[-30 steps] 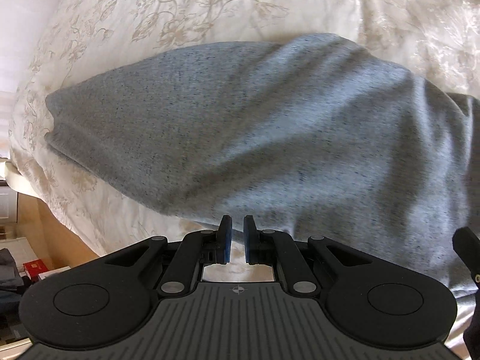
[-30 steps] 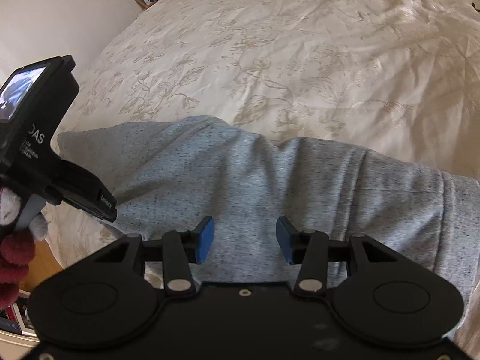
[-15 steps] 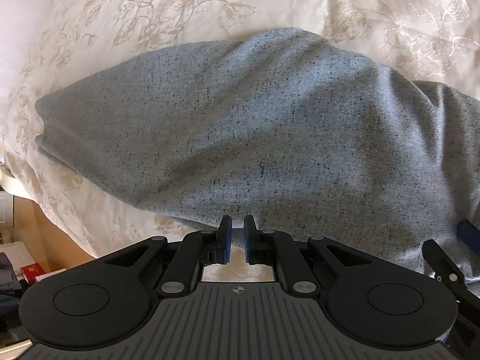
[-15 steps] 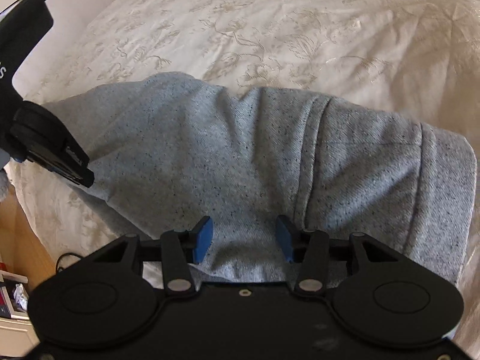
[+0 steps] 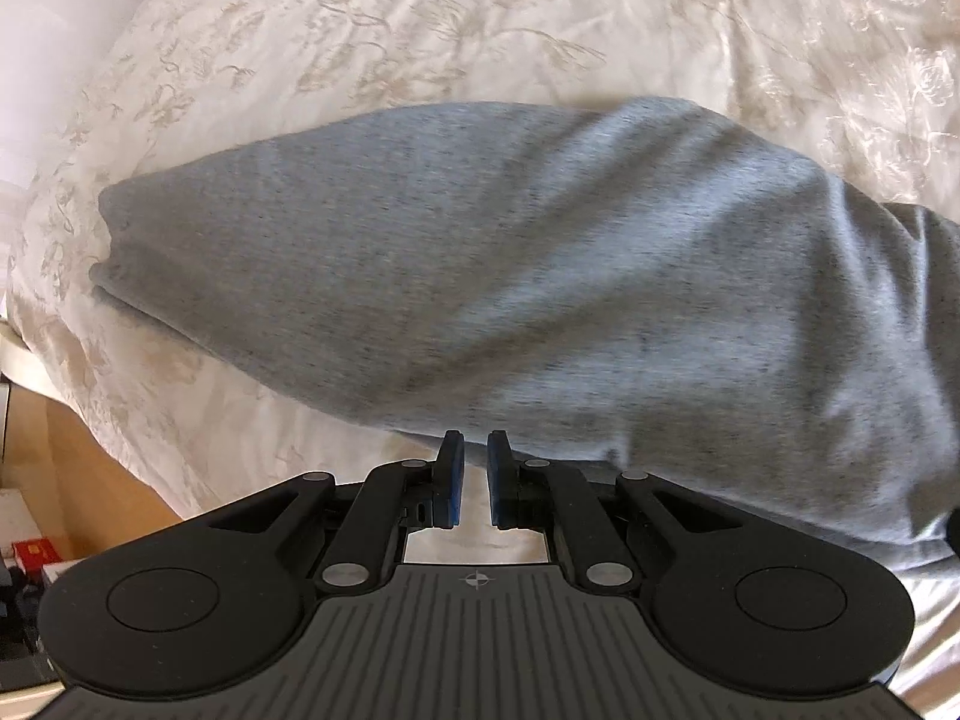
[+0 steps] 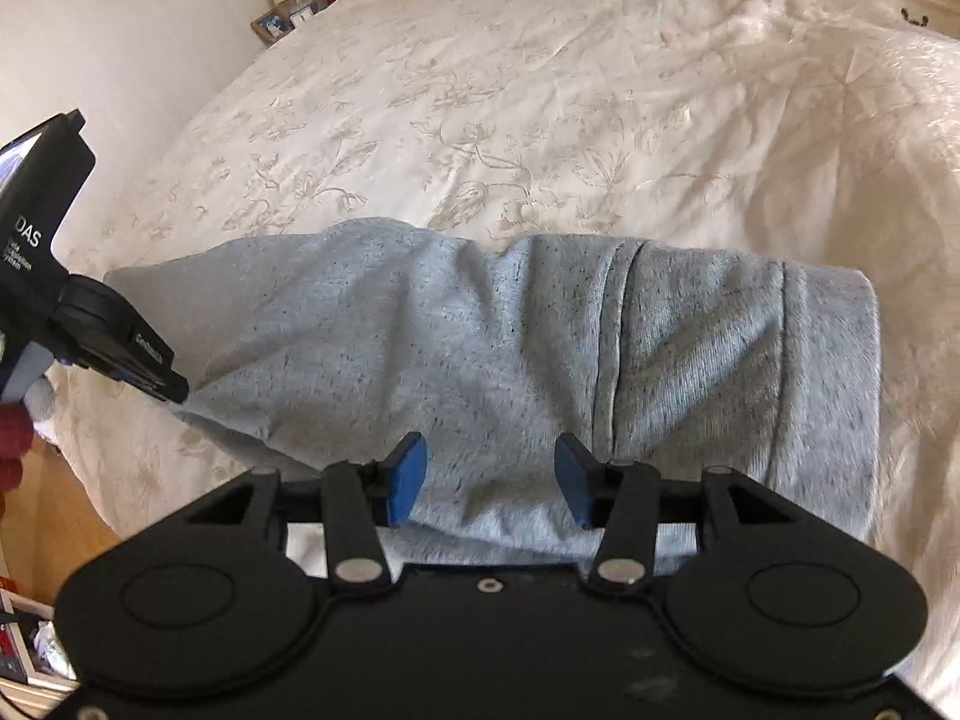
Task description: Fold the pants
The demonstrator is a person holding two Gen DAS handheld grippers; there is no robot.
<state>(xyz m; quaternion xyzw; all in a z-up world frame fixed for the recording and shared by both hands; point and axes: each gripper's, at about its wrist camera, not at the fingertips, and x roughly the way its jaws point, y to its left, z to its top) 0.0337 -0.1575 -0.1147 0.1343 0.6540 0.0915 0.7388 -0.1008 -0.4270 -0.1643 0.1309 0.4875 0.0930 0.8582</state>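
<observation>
Folded grey pants (image 5: 540,276) lie across a cream flowered bedspread (image 5: 480,18), near its front edge. My left gripper (image 5: 474,450) hovers at the near hem of the pants, shut with only a thin slit between its blue pads and nothing in it. In the right wrist view the same pants (image 6: 510,348) show a seam and a thicker fold towards the right end. My right gripper (image 6: 489,462) stands open just above the near edge, its pads apart and not pressing on the cloth. At the pants' left end, the left gripper (image 6: 171,387) shows from the side.
The bedspread (image 6: 540,90) stretches far behind the pants. A bedside shelf with small framed pictures (image 6: 288,12) stands at the back left. Wooden floor (image 5: 78,468) and boxes lie below the bed's front edge. A red sleeve (image 6: 12,438) holds the left gripper.
Both grippers have drawn back a little from the pants, so more bedspread shows behind them. In the right wrist view the left gripper has come back in at the left. Neither jaw has changed.
</observation>
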